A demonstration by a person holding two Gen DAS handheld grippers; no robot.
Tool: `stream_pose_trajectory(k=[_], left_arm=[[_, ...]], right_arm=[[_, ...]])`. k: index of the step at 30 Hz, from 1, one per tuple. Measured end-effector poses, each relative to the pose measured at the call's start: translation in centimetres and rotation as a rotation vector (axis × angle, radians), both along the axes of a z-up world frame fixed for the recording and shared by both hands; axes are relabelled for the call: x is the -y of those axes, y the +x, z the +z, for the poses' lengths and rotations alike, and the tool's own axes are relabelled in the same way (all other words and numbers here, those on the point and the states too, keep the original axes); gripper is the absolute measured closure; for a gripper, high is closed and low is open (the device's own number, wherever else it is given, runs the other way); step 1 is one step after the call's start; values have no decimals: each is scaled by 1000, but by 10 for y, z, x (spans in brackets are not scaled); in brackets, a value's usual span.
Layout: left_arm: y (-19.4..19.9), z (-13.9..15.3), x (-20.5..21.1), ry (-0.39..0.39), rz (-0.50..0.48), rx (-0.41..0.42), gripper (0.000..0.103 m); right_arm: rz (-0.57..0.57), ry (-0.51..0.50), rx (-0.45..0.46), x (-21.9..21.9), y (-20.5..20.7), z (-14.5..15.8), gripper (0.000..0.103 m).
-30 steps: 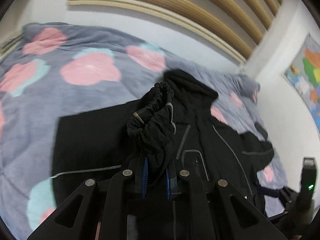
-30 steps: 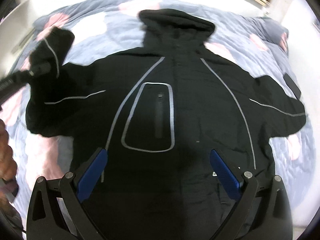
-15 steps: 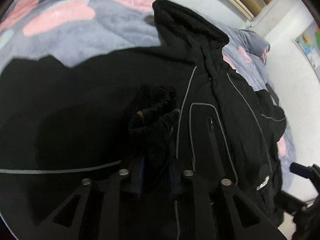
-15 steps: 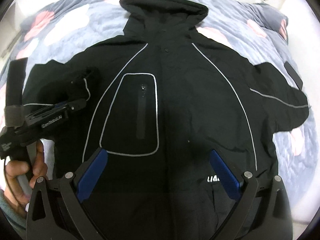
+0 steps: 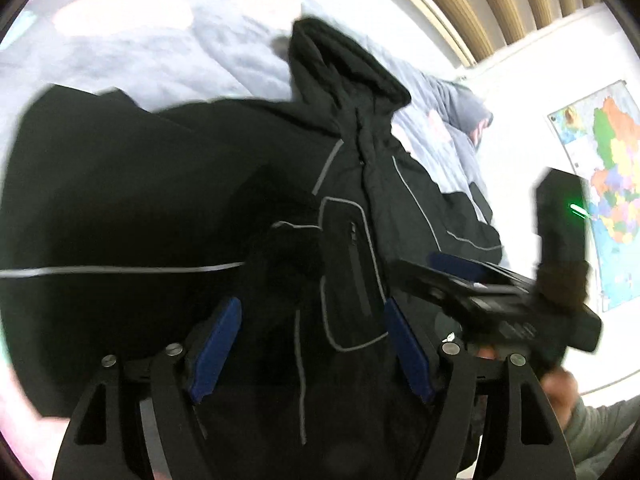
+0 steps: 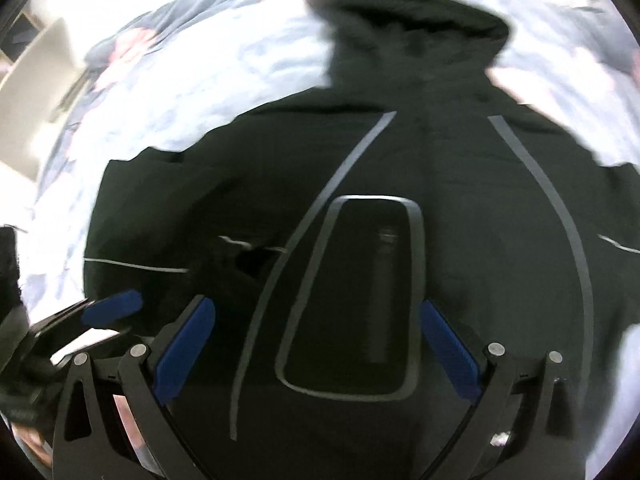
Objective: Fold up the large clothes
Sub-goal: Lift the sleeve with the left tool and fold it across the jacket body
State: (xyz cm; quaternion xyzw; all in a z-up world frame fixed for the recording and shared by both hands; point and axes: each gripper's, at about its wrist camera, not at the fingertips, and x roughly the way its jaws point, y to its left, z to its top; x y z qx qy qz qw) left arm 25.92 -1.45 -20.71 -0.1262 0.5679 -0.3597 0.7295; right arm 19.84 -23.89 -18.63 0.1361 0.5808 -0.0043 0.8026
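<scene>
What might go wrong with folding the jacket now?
The left gripper has just been opening, and the cuff lies loose on the jacket chest; the sleeve could slide back out. The right gripper hangs open close beside the left, so the two may bump. The other sleeve is still spread on the quilt, so the fold may end up lopsided.

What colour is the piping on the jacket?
Grey piping on a black jacket; clearest in the right wrist view.

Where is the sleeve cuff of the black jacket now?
In the left wrist view, the cuff lies folded onto the jacket's chest, left of the grey-outlined pocket, ahead of the open left gripper.
</scene>
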Motion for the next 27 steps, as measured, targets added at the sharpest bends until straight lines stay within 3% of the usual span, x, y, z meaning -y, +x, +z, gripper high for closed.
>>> stream_pose_trajectory(k=[6, 7, 8, 10, 14, 22, 27], left_arm=[[-6, 16, -35, 73, 93, 53, 28], [-7, 15, -38, 84, 99, 55, 28], [-6, 14, -40, 95, 104, 51, 28], [-3, 8, -39, 122, 110, 41, 28], [0, 5, -38, 156, 123, 56, 28], [8, 45, -35, 219, 179, 235, 28], [22, 53, -12, 201, 149, 272, 28]], right_arm=[[67, 117, -95, -19, 42, -46, 7], [64, 142, -104, -20, 45, -52, 12], [60, 170, -113, -22, 49, -57, 25], [72, 227, -116, -27, 53, -62, 42], [82, 233, -28, -33, 47, -47, 68], [-26, 120, 178, 22, 20, 27, 71], [-127, -24, 228, 88, -7, 67, 71]])
